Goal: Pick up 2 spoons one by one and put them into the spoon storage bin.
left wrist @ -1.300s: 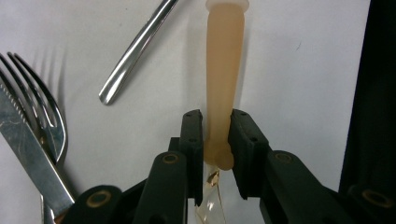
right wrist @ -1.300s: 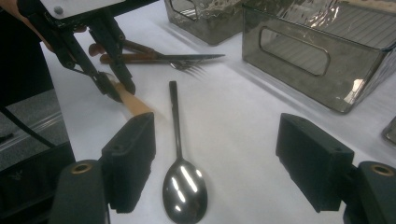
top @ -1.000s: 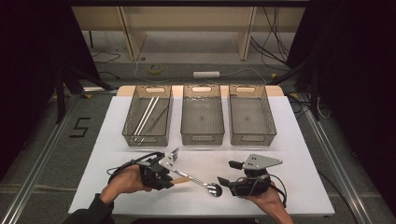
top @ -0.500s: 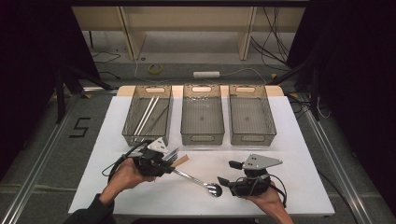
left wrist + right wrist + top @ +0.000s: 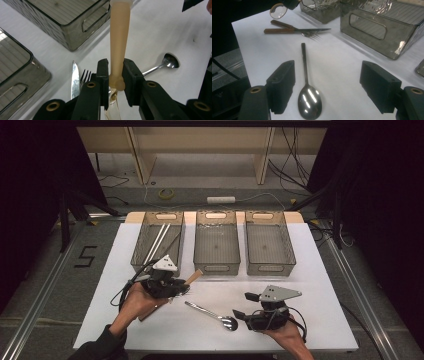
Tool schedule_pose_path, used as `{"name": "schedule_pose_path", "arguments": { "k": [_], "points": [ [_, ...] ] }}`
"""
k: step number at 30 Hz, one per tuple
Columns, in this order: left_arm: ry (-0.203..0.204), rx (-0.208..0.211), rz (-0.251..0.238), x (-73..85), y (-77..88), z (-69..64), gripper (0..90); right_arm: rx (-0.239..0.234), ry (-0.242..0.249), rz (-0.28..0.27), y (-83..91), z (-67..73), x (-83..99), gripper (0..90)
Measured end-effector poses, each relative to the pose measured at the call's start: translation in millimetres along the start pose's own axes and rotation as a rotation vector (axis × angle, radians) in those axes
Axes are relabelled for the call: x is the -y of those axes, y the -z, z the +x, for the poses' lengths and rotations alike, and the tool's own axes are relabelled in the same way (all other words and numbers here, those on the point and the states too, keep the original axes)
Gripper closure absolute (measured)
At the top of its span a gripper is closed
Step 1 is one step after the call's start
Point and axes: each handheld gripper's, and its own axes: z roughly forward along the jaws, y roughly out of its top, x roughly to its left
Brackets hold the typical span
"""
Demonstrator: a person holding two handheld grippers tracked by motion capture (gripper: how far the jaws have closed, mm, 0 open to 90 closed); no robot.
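My left gripper (image 5: 181, 287) is shut on the tan handle of a utensil (image 5: 194, 276) and holds it above the table in front of the left bin. In the left gripper view the handle (image 5: 119, 37) runs up between the jaws (image 5: 115, 72), and a clear part hangs below them. That utensil's round clear end (image 5: 278, 10) shows at the top of the right gripper view. A metal spoon (image 5: 212, 313) lies flat on the white table. My right gripper (image 5: 244, 305) stands open just right of its bowl, and the spoon (image 5: 308, 95) lies between the wide jaws (image 5: 327, 82), untouched.
Three dark clear bins stand in a row at the back: the left bin (image 5: 140, 255) holds white chopsticks, then the middle bin (image 5: 216, 265) and right bin (image 5: 270, 265). A brown-handled knife (image 5: 287, 30) and a fork (image 5: 312, 35) lie together under the left hand.
The left gripper has lifted from the table and moved back toward the bins, with the tan-handled utensil in it. The right gripper and the spoon have stayed put.
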Motion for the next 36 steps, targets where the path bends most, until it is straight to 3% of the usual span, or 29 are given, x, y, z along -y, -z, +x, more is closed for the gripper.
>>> {"name": "schedule_pose_path", "arguments": {
  "k": [15,28,32,36],
  "points": [
    [0.017,-0.036,-0.084,-44.3,-6.1,13.5,75.5,0.001,-0.005,-0.001,0.5,0.6,0.4,29.5],
    [0.158,-0.073,-0.173,-71.1,-17.3,46.0,75.5,-0.003,-0.006,-0.002,0.6,0.5,0.7,29.5],
    [0.163,-0.086,-0.173,-80.5,-24.8,48.7,75.5,-0.003,-0.006,-0.002,0.8,0.8,0.4,29.5],
    [0.190,-0.073,-0.191,-89.6,-35.9,50.5,75.5,-0.003,-0.007,-0.004,1.1,0.7,0.4,29.5]
  ]
}}
